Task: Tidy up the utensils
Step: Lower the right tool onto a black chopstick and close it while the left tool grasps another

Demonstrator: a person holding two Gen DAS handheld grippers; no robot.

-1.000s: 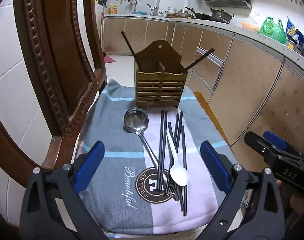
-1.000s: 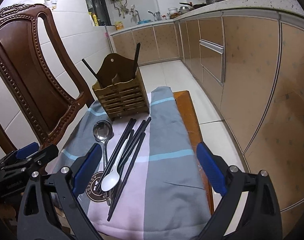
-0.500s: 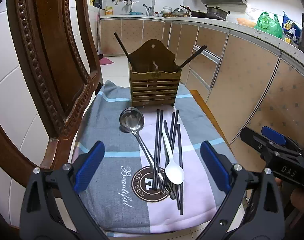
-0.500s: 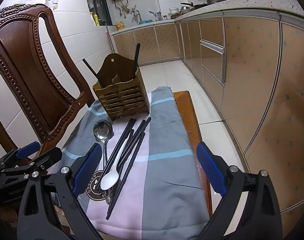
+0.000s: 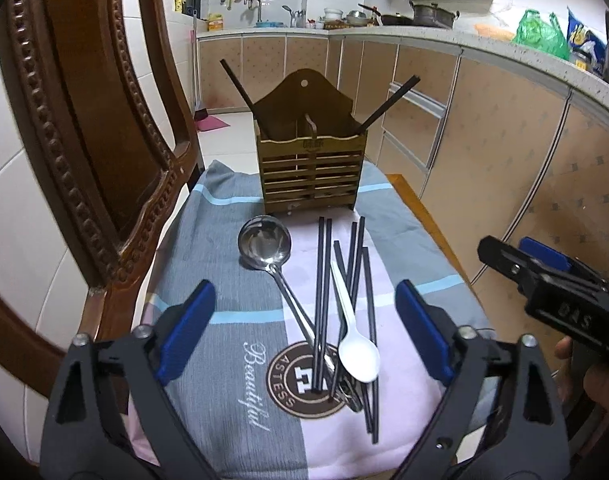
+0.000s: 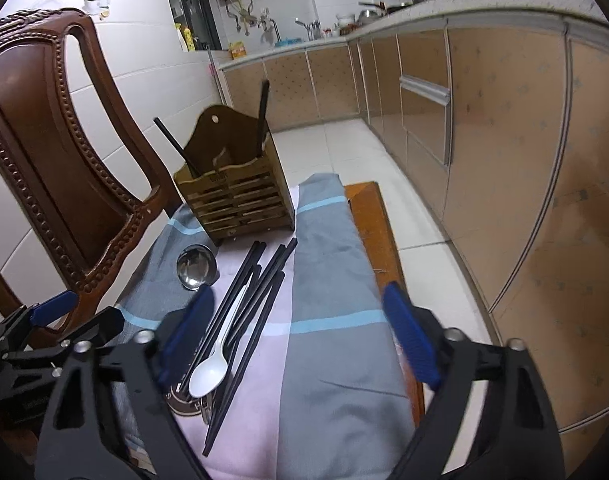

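Observation:
A wooden slatted utensil holder (image 5: 311,170) (image 6: 240,200) stands at the far end of the cloth with two black chopsticks (image 5: 388,103) leaning out of it. In front of it lie a steel ladle (image 5: 265,245) (image 6: 196,266), several black chopsticks (image 5: 323,300) (image 6: 256,296) and a white plastic spoon (image 5: 358,354) (image 6: 209,372). My left gripper (image 5: 304,332) hovers above the pile, its jaws closing, nothing between the pads. My right gripper (image 6: 300,332) hovers to the right of the pile, jaws closing on nothing; it also shows at the right edge (image 5: 544,280).
The cloth (image 5: 208,240) covers a wooden seat (image 6: 374,224). A carved chair back (image 5: 104,140) rises at the left. Kitchen cabinets (image 6: 484,140) run along the right, with tiled floor (image 6: 336,148) beyond the seat.
Both grippers' jaws have narrowed a little. The right gripper has moved slightly forward and down toward the utensils. The utensils lie as before.

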